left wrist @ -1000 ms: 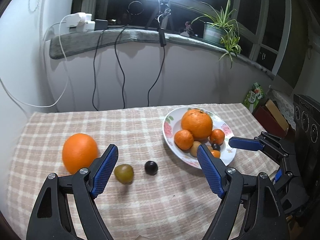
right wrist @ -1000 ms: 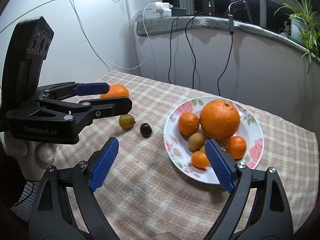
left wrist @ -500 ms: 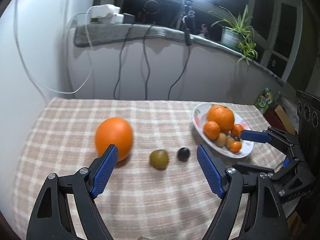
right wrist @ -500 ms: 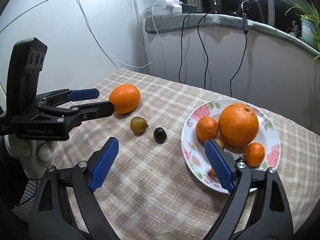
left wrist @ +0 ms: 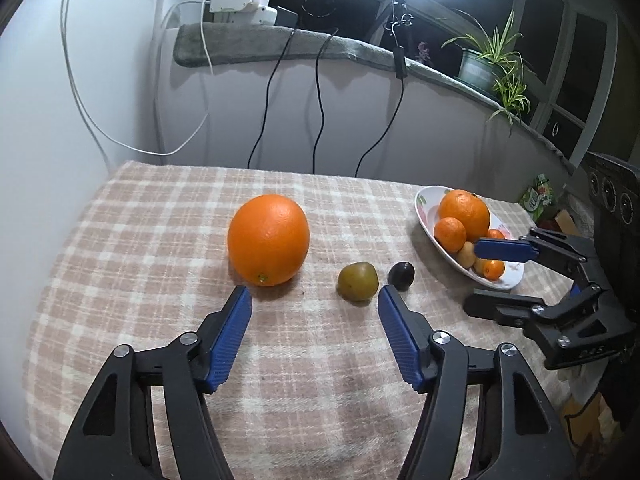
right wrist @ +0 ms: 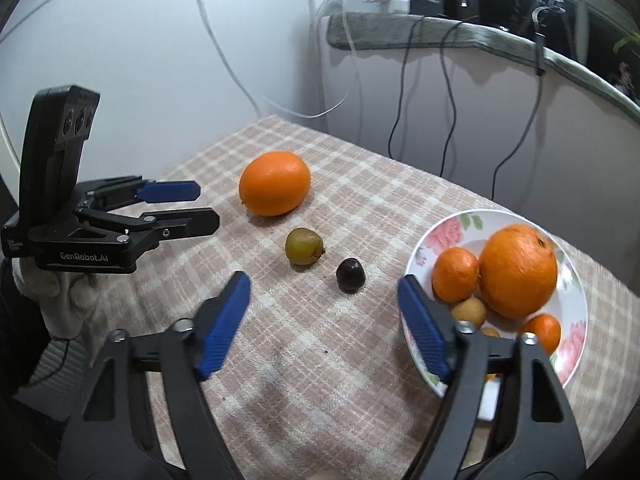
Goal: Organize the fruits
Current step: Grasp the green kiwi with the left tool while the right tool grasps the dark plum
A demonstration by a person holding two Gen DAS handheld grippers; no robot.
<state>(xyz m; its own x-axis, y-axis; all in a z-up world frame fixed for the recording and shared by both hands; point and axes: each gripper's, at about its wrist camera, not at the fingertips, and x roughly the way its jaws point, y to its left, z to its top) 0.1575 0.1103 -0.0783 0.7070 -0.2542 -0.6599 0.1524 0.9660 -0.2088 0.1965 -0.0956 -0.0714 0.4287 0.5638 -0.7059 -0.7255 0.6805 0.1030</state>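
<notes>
A large orange, a green-brown kiwi and a dark plum lie loose on the checked tablecloth. A floral plate at the right holds a big orange, smaller oranges and small yellow fruits. My left gripper is open and empty, just in front of the large orange and the kiwi. My right gripper is open and empty, near the plum and the plate's left rim.
The checked tablecloth covers the table up to the white wall. Cables hang from a grey ledge with a power strip. A potted plant and a ring light stand behind. Cartons and a green packet sit at the right.
My left gripper has swung left and closer to the large orange and the kiwi. My right gripper has shifted left, off the plate and towards the plum. Both stay open.
</notes>
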